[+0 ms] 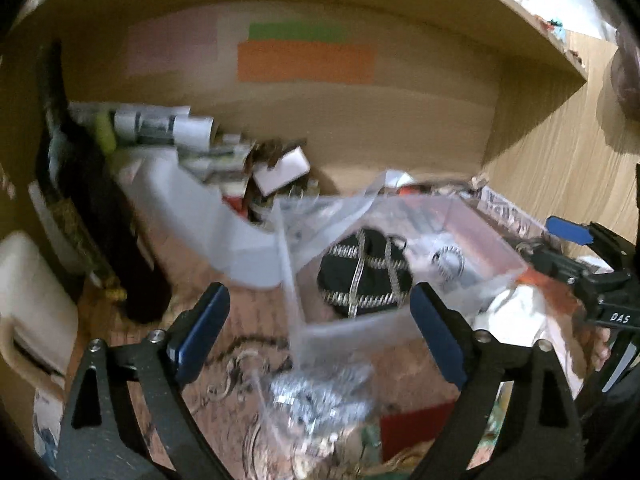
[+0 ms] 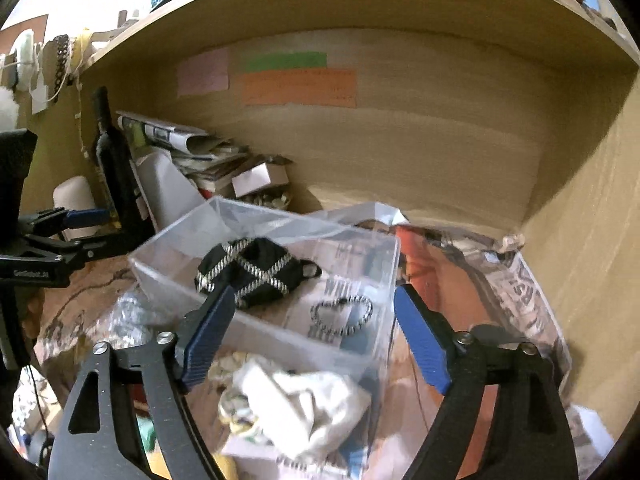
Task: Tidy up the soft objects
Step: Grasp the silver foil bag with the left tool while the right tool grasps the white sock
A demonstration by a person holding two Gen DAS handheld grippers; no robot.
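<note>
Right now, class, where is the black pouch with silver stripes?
The black pouch lies inside the clear plastic box, at its far left end, beside a striped ring; both views show it ahead.

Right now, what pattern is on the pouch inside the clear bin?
Black pouch crossed by silver-white braided bands; clearest in the right wrist view.

White letters "DAS" stand on the black body of the right gripper (image 1: 576, 256); the newspaper (image 2: 528, 296) beside the clear box (image 2: 384, 248) carries large print too blurred to read.
</note>
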